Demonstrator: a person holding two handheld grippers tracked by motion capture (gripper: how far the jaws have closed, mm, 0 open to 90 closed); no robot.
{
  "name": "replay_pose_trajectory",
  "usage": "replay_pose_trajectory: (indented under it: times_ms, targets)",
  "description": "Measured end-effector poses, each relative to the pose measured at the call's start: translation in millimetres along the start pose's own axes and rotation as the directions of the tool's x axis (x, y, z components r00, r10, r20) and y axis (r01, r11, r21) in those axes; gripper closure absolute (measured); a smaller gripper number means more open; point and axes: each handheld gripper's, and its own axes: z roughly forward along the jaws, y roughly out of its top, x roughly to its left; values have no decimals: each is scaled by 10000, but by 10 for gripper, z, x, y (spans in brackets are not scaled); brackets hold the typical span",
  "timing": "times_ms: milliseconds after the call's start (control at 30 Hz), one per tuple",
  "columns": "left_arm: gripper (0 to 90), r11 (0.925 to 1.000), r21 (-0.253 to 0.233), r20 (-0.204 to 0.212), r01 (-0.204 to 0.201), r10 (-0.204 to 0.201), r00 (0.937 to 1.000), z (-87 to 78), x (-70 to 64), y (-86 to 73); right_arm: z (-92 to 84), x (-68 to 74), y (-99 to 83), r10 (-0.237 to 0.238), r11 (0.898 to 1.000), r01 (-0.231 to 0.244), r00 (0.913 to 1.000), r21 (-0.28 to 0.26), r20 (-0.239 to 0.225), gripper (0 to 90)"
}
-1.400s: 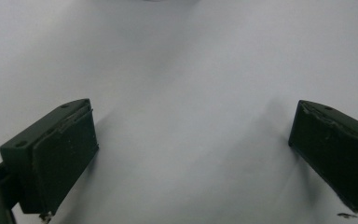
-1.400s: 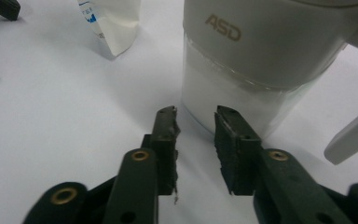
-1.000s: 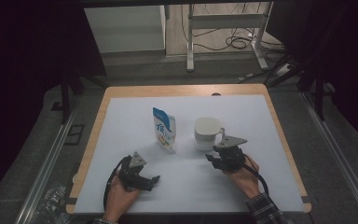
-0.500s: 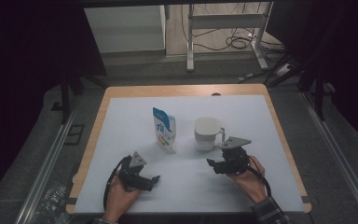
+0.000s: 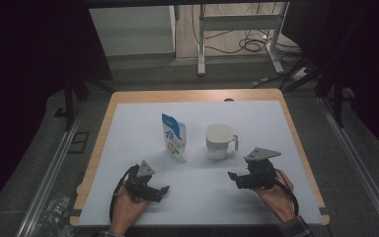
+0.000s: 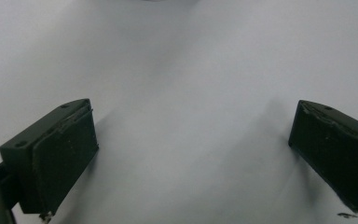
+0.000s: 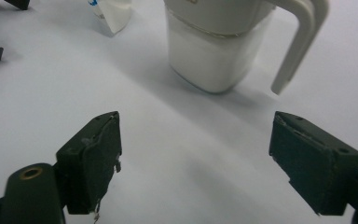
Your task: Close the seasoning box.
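So the right gripper (image 5: 238,178) at lower right of the high view has just been opening and is spread wide now, nothing between its jaws. The white cup (image 5: 219,141) sits just up-left of it, let go, next to the pouch (image 5: 174,137). Left gripper (image 5: 161,191) is parked open at lower left. Next grab probably needs lining up first.

White mug (image 5: 219,141) on a white sheet (image 5: 276,123), tan wooden table (image 5: 187,96) edging it; the pouch (image 5: 174,137) is white with blue lettering, orange at its base; both grippers black.
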Motion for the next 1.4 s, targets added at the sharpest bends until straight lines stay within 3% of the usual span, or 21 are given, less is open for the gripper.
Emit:
replay_pose_trajectory:
  times_ms: [267,667,1100,1400]
  targets:
    - [10,10000,-5,-2,5,-5,10000,0,-1,0,-121,-101,-110,445,9990,-445,9990,40,97,98]
    - [9,10000,-5,-3,5,-5,10000,0,-1,0,-317,-237,-336,399,9992,-398,9974,-21,597,72]
    - [9,10000,-4,-4,0,0,10000,0,-1,0,-373,-354,-612,321,9978,-379,9941,545,1034,64]
    - [9,10000,-10,-5,6,-6,10000,0,-1,0,-334,-410,-771,485,9920,-616,9919,1105,1177,53]
